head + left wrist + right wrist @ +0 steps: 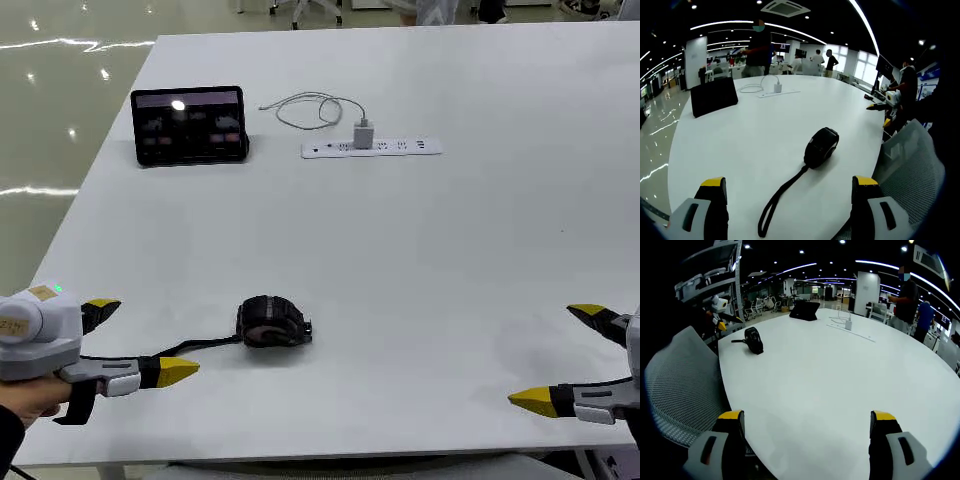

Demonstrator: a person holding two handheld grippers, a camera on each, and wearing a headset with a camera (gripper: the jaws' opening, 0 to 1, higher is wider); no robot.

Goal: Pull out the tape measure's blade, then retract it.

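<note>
A black tape measure (271, 322) lies on the white table (400, 250) near its front edge, with a black wrist strap (195, 346) trailing left. My left gripper (145, 338) is open just left of it, fingers either side of the strap's end. In the left gripper view the tape measure (821, 145) sits ahead between the yellow fingertips (714, 182), strap (780, 200) running toward me. My right gripper (570, 355) is open at the table's front right, far from the tape measure, which appears small at the left (753, 339) in the right gripper view.
A dark tablet (189, 125) stands at the back left. A white power strip (371, 148) with a charger and coiled cable (312, 108) lies behind the centre. A mesh chair back (682, 385) is near the table's edge. People stand in the background.
</note>
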